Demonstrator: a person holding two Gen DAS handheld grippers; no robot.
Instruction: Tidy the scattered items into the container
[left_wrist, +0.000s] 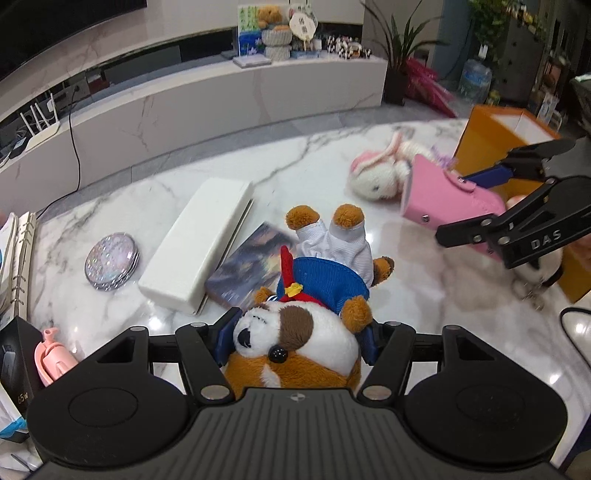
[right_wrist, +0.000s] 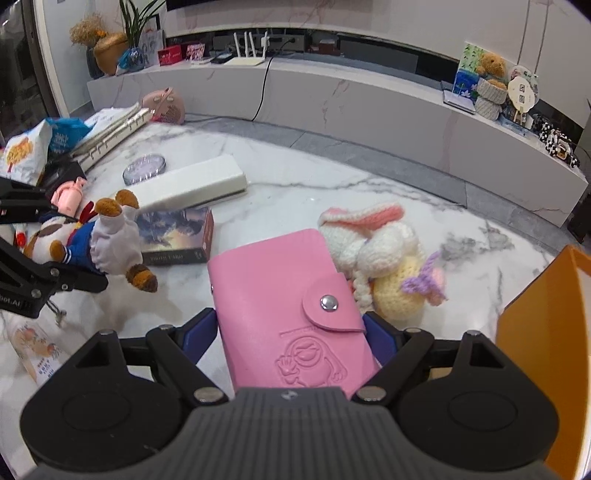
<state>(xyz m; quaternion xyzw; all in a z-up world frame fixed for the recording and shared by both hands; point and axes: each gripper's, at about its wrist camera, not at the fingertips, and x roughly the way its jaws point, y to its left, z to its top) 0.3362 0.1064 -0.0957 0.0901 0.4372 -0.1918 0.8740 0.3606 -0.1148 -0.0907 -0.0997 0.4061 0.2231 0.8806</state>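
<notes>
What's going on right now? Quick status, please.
Left hand-held gripper shut on plush dog. Right hand-held gripper shut on pink wallet. Both lifted off table. Orange box open, path clear; crochet bunny still out.

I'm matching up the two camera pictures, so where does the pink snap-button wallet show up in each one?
Left wrist view: pink snap-button leather wallet at right, held in the other hand-held gripper.
Right wrist view: wallet at lower centre, between the blue pads.
Shared landmark: white-and-pink crocheted rabbit beside it.
</notes>
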